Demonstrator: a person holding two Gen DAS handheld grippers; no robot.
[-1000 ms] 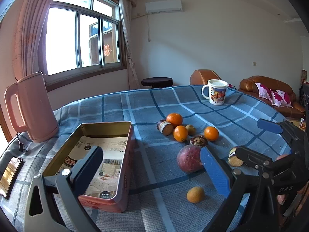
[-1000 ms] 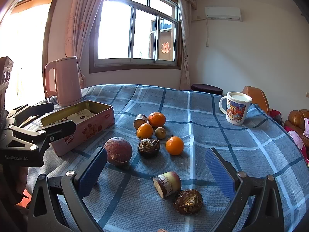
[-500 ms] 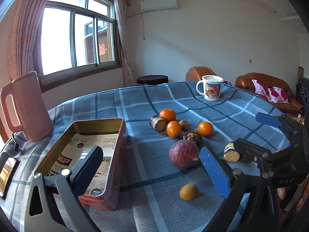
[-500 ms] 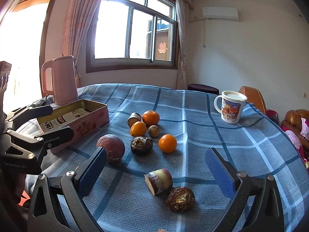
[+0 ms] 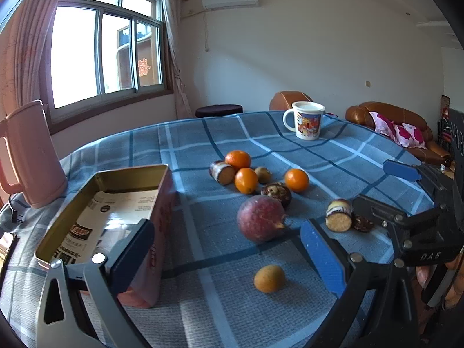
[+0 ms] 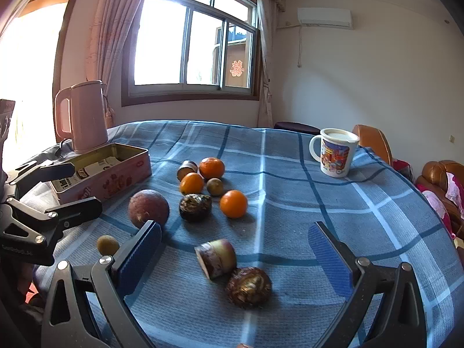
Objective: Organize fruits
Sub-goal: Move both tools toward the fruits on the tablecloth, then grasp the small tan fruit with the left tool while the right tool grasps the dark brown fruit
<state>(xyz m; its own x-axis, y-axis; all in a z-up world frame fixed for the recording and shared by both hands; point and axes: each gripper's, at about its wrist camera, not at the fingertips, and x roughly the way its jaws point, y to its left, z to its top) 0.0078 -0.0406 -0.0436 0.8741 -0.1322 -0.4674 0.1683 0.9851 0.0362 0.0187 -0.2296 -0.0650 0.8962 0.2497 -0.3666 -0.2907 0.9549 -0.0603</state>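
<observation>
Fruits lie on a blue checked tablecloth (image 5: 203, 139). In the left wrist view a large purple-red fruit (image 5: 260, 218) lies ahead, a small yellow fruit (image 5: 269, 278) nearer, three oranges (image 5: 246, 179) behind. An open pink tin (image 5: 116, 211) stands at left. My left gripper (image 5: 226, 258) is open and empty above the cloth, its left finger beside the tin. My right gripper (image 6: 235, 252) is open and empty; a cut purple piece (image 6: 216, 258) and a dark brown fruit (image 6: 248, 287) lie between its fingers. The purple-red fruit (image 6: 148, 208) and the tin (image 6: 107, 171) lie at left.
A pink kettle (image 5: 29, 156) stands behind the tin, also seen in the right wrist view (image 6: 84, 116). A printed mug (image 5: 307, 123) stands at the far side of the table. A phone (image 5: 7, 246) lies at the left edge. Brown sofas stand beyond the table.
Both grippers have moved forward and lower toward the fruits, which now look larger and closer. Both stay open. No fruit has moved.
</observation>
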